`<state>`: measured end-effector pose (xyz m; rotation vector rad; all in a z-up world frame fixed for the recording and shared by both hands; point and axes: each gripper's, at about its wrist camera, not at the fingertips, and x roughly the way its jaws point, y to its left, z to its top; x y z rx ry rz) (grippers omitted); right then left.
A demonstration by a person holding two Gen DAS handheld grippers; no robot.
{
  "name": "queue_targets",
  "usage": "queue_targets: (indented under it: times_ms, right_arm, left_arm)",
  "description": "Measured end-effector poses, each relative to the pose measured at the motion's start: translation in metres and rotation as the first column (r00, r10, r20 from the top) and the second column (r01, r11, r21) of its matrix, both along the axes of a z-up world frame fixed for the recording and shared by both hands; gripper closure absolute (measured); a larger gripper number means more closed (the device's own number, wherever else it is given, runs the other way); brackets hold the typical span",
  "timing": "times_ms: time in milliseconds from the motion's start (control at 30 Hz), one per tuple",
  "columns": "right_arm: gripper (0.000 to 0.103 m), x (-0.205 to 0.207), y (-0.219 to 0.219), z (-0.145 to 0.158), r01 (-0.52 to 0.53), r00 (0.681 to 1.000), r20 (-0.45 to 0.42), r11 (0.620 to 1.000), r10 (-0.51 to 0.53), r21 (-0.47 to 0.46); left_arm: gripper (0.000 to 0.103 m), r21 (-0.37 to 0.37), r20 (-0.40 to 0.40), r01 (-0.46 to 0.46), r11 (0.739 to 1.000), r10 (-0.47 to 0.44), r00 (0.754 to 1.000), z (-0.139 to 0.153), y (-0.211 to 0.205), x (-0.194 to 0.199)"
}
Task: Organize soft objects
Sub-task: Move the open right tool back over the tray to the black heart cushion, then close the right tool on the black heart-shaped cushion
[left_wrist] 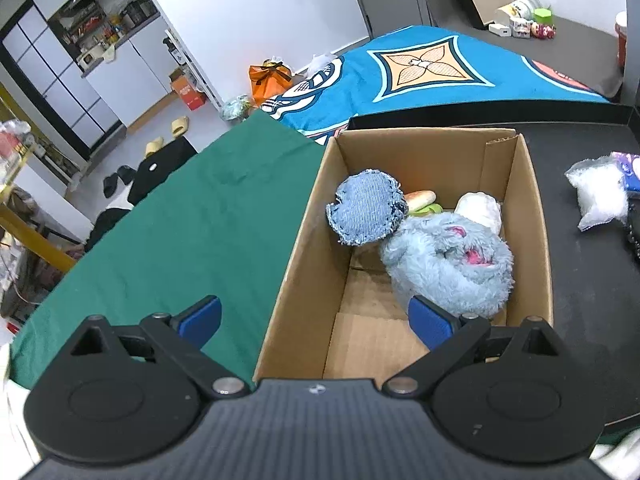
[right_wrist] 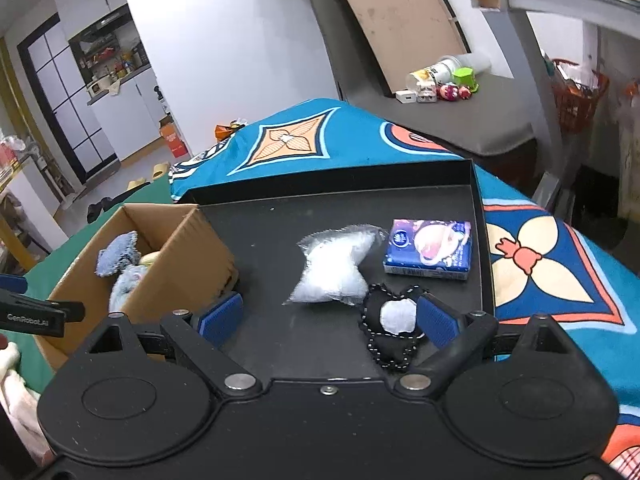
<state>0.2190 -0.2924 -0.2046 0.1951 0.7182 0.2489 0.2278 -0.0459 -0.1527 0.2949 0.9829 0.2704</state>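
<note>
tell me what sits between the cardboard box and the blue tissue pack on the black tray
A clear plastic bag of white stuffing lies on the black tray, between the brown cardboard box and the blue tissue pack, in the right wrist view.

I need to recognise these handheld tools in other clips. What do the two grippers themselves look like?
Both match: the left gripper and right gripper have matte black bodies, round housings on each side, silver pivot pins, angular black arms and blue ribbed pads on the jaws. White "GenRobot.AI" lettering marks the left one in the right wrist view.
</note>
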Motion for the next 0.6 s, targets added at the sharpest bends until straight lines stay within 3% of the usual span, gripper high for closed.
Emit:
queue_targets:
  times_ms: [267,600]
  right_arm:
    - [0.015,0.015,-0.014,-0.021,0.054,0.997,-0.048,0.998,-0.053,0.017]
    - [0.024,0.032,-0.009,-0.04,0.058,0.995,-0.078,0.998,-0.06,-0.022]
  left_arm:
    - [0.004,0.065,-0.027,0.017,0.998,-0.015,1.0,-0.007,-0.012,0.006]
    - [0.004,0.078,-0.057,0.03,0.996,-0.026,0.998,-0.017,-0.017,0.014]
